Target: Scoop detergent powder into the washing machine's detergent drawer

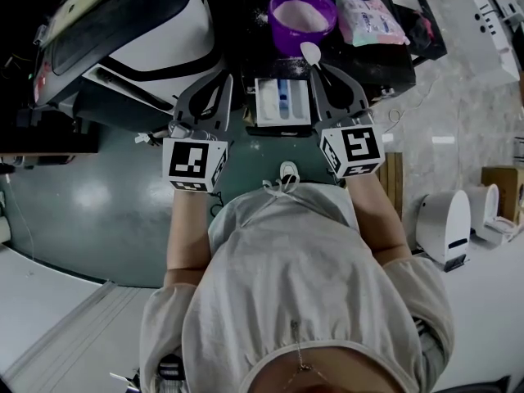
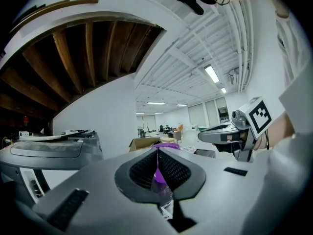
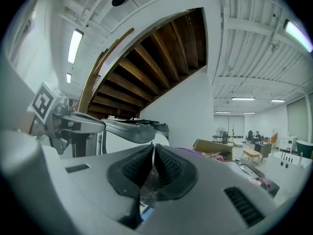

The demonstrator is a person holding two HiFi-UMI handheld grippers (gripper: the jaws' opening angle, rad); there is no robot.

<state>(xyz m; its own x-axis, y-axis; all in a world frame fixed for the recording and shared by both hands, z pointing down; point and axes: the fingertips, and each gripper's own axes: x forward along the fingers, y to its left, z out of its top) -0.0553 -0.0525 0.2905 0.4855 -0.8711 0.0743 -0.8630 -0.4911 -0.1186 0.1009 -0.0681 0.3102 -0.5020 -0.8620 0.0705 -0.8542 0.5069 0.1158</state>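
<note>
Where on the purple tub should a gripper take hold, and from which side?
Probably best to pinch the thin rim of the purple tub at its near-left edge, from above with the left gripper. The tub stands upright and open, holding powder, and the spoon occupies the near-right.

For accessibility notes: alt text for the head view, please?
A person in a pale grey top holds the left gripper and right gripper, jaws together, either side of an open white detergent drawer. Beyond it stands a purple plastic tub of white powder with a white spoon at its near side.
</note>
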